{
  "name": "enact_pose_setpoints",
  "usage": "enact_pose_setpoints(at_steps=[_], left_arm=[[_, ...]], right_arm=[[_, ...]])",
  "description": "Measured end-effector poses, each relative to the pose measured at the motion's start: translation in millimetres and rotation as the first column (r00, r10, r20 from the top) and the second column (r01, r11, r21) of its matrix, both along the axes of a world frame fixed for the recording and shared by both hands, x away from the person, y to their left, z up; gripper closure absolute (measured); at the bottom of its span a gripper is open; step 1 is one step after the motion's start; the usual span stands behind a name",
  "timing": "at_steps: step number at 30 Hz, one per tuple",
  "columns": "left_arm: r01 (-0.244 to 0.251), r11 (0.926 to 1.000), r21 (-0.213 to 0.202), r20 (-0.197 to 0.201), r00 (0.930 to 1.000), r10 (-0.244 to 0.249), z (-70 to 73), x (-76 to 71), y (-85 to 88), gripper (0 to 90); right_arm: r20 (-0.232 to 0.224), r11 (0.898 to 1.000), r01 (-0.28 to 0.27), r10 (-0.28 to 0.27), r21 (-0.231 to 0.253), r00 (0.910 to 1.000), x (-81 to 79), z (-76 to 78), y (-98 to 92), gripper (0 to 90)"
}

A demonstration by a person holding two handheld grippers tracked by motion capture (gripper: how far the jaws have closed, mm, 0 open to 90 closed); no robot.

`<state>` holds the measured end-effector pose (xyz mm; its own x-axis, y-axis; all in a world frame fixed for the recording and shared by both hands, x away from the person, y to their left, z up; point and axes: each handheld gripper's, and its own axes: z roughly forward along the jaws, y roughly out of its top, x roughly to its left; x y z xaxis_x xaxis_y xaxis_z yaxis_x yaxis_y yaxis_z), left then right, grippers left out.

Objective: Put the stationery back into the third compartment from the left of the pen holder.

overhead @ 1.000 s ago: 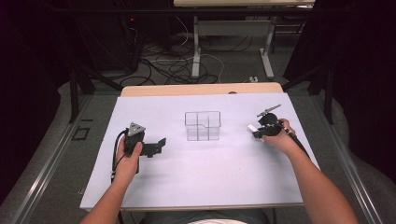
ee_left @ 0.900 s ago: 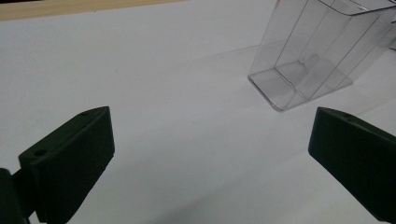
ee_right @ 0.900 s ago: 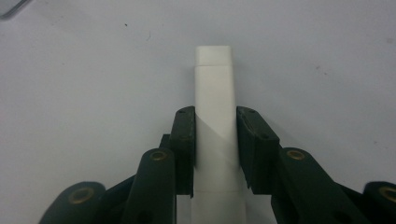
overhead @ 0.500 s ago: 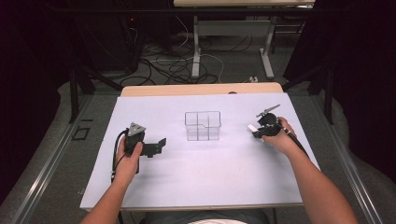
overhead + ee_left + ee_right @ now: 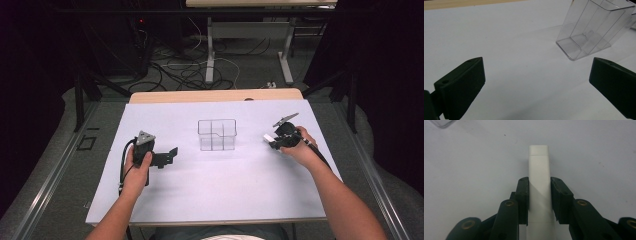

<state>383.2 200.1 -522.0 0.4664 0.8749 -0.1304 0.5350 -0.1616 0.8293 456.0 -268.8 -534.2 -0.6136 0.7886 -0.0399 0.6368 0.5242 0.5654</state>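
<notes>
A clear plastic divided box [image 5: 216,134] stands upright in the middle of the white table sheet [image 5: 215,185]; it also appears in the left gripper view, clear box [image 5: 594,27], ahead and to the right. My left gripper [image 5: 172,154] rests on the sheet left of the box, its jaws wide apart with nothing between them [image 5: 536,85]. My right gripper [image 5: 268,140] is right of the box, shut on a white rectangular block [image 5: 539,182] that sticks out past the fingertips, just above the sheet.
The wooden table edge [image 5: 215,95] runs along the far side of the sheet. Beyond it the floor holds cables and table legs [image 5: 210,55]. Open sheet lies in front of the box and between the two hands.
</notes>
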Motion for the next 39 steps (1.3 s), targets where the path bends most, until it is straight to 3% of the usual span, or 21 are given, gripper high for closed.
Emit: enact_pose_setpoints(at_steps=[1, 5, 10, 13, 15, 21, 22, 23, 24, 25, 27, 28, 29, 31, 32, 33, 36, 37, 38, 39], left_arm=[[0.000, 1.0000, 0.000, 0.000, 1.0000, 0.000, 0.0, 0.0, 0.0, 0.3], [0.005, 1.0000, -0.005, -0.007, 1.0000, -0.005, 2.3, -0.7, -0.8, 0.3], [0.012, 0.9999, 0.004, 0.005, 0.9999, -0.012, 6.1, -3.2, -3.0, 0.2], [0.009, 0.9999, -0.014, 0.004, 1.0000, -0.009, 8.8, -4.5, -6.2, 0.2], [0.008, 0.9997, -0.021, 0.002, 1.0000, -0.008, 9.8, -5.0, -7.6, 0.2], [0.026, 0.9992, -0.029, 0.000, 0.9997, -0.026, 15.7, -7.8, -16.7, 0.2], [0.031, 0.9989, -0.035, 0.000, 0.9995, -0.031, 15.8, -8.5, -19.2, 0.2], [0.061, 0.9979, -0.023, -0.010, 0.9981, -0.061, 16.7, -10.6, -23.1, 0.2], [0.061, 0.9979, -0.023, -0.010, 0.9981, -0.061, 16.7, -10.6, -23.1, 0.2], [0.073, 0.9972, -0.018, -0.004, 0.9973, -0.073, 16.4, -11.9, -25.8, 0.2], [0.092, 0.9957, -0.008, 0.000, 0.9957, -0.092, 16.7, -15.1, -30.7, 0.2], [0.104, 0.9946, 0.001, 0.002, 0.9946, -0.104, 17.1, -16.5, -32.4, 0.2], [0.108, 0.9941, -0.006, 0.003, 0.9941, -0.108, 17.2, -18.1, -34.6, 0.2], [0.119, 0.9928, -0.014, 0.006, 0.9929, -0.119, 17.8, -20.3, -36.8, 0.4], [0.130, 0.9914, -0.011, 0.005, 0.9915, -0.130, 18.5, -20.9, -37.1, 0.4], [0.138, 0.9904, -0.010, -0.001, 0.9904, -0.138, 19.4, -21.5, -37.6, 0.8], [0.147, 0.9889, -0.018, 0.004, 0.9891, -0.147, 19.5, -22.5, -40.6, 2.6], [0.153, 0.9881, -0.015, 0.003, 0.9882, -0.153, 19.5, -22.8, -41.4, 3.3], [0.158, 0.9874, -0.014, -0.001, 0.9875, -0.158, 19.3, -23.2, -42.1, 3.3], [0.164, 0.9864, -0.013, -0.002, 0.9865, -0.164, 19.1, -23.3, -42.6, 4.2]], right_arm=[[0.004, 1.000, 0.005, -0.005, 0.001, 1.0000, -2.6, 1.9, 3.0, 69.3], [0.046, 0.998, -0.059, 0.059, 0.007, 0.9972, -13.3, 9.4, 11.5, 69.2], [0.083, 0.991, -0.134, 0.133, 0.009, 0.9877, -28.7, 17.4, 26.2, 69.2], [0.113, 0.983, -0.185, 0.183, 0.012, 0.9766, -37.6, 21.0, 37.1, 69.2], [0.103, 0.976, -0.218, 0.218, -0.010, 0.9706, -44.0, 25.9, 44.6, 69.2], [0.152, 0.950, -0.310, 0.312, -0.037, 0.9379, -61.8, 34.3, 69.3, 69.2], [0.152, 0.950, -0.310, 0.312, -0.037, 0.9379, -61.8, 34.3, 69.3, 69.2], [0.167, 0.937, -0.345, 0.349, -0.054, 0.9221, -68.6, 37.3, 78.7, 69.2], [0.174, 0.929, -0.364, 0.369, -0.060, 0.9129, -70.0, 38.0, 81.3, 69.2], [0.178, 0.926, -0.373, 0.378, -0.062, 0.9085, -73.1, 39.0, 85.3, 69.2], [0.205, 0.913, -0.395, 0.407, -0.098, 0.8902, -77.5, 40.3, 92.4, 69.2], [0.205, 0.913, -0.395, 0.407, -0.098, 0.8902, -77.5, 40.3, 92.4, 69.2], [0.222, 0.891, -0.428, 0.452, -0.150, 0.8638, -81.4, 41.4, 98.5, 69.2], [0.232, 0.879, -0.445, 0.475, -0.170, 0.8489, -84.9, 41.7, 104.7, 69.2], [0.232, 0.879, -0.445, 0.475, -0.170, 0.8489, -84.9, 41.7, 104.7, 69.2], [0.241, 0.864, -0.464, 0.501, -0.197, 0.8312, -88.1, 41.7, 111.3, 69.2], [0.257, 0.834, -0.489, 0.546, -0.257, 0.7973, -92.3, 40.6, 121.9, 69.2], [0.253, 0.822, -0.501, 0.563, -0.270, 0.7868, -93.4, 40.6, 125.3, 69.2], [0.253, 0.822, -0.501, 0.563, -0.270, 0.7868, -93.4, 40.6, 125.3, 69.2], [0.253, 0.805, -0.514, 0.585, -0.296, 0.7705, -95.7, 38.7, 132.1, 69.2]])
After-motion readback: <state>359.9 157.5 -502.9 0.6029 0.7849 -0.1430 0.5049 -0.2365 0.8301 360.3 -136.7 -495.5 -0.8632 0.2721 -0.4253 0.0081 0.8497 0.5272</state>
